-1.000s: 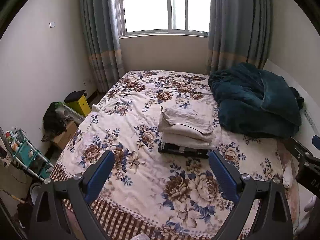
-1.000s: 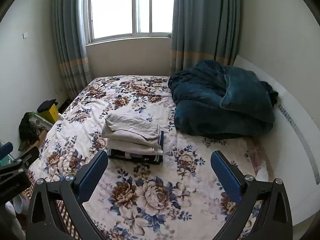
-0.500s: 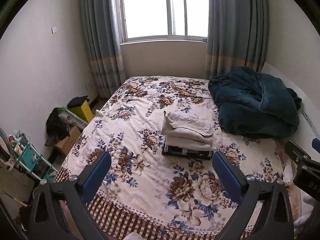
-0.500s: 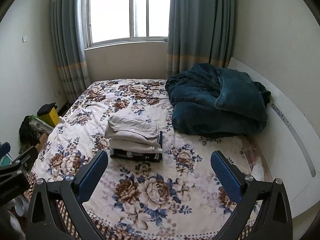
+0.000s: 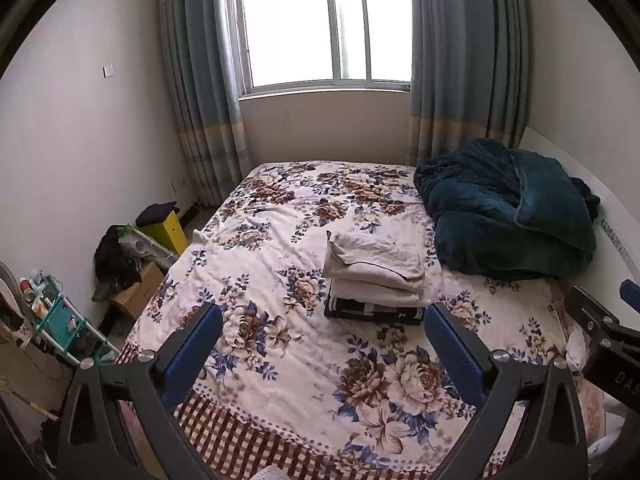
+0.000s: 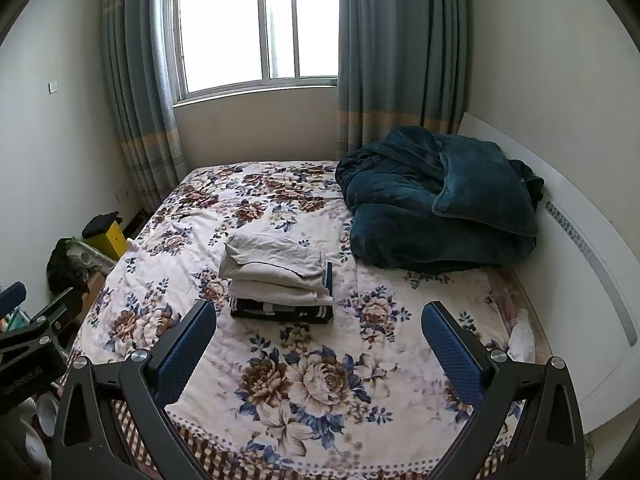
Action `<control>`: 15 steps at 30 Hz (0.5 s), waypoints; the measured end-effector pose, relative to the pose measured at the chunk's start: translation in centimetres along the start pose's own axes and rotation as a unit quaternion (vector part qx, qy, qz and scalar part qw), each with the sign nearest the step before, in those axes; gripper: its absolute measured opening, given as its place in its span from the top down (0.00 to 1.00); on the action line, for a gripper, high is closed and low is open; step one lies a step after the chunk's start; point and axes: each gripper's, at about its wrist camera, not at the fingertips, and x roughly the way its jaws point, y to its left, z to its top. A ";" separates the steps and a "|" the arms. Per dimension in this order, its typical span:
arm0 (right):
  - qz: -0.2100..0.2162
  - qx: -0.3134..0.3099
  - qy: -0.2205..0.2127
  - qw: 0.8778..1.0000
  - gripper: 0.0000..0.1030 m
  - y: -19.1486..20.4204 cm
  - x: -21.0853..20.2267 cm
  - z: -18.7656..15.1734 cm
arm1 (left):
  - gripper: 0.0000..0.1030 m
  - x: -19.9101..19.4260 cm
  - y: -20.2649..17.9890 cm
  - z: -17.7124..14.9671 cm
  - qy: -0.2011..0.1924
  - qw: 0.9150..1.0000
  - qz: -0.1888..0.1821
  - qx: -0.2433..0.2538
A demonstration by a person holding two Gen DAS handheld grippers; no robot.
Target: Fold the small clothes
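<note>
A stack of folded clothes [image 5: 374,276] [image 6: 278,276] lies mid-bed on the floral bedspread [image 5: 280,360] [image 6: 304,380]: cream pieces on top, a dark striped piece at the bottom. My left gripper [image 5: 324,322] hangs over the bed's near end, open, with nothing between its blue pads. My right gripper [image 6: 318,320] is open too and holds nothing, a short way back from the stack. The right gripper's body shows at the right edge of the left wrist view, and the left gripper's body at the left edge of the right wrist view.
A bunched dark teal blanket [image 5: 508,220] [image 6: 436,208] lies at the far right of the bed against the white headboard [image 6: 580,264]. Left of the bed on the floor stand a yellow box [image 5: 168,228], a cardboard box [image 5: 138,292] and a teal rack [image 5: 60,320]. Curtains flank the window [image 5: 324,28].
Both grippers have drawn back and risen from the bed, so the stack looks smaller and more of the room shows. The stack lies unmoved.
</note>
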 end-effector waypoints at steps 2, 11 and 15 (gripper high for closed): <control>0.003 0.000 -0.002 1.000 0.00 0.0 -0.1 0.1 | 0.00 -0.1 0.0 0.1 -0.002 1.000 -0.001 0.001; 0.005 -0.008 -0.003 1.000 0.00 0.7 -0.3 0.3 | 0.00 -0.5 0.1 0.2 -0.005 1.000 -0.002 0.001; 0.009 -0.012 -0.003 1.000 0.00 1.0 -0.3 0.2 | 0.00 -0.7 0.3 0.0 -0.003 1.000 -0.003 -0.001</control>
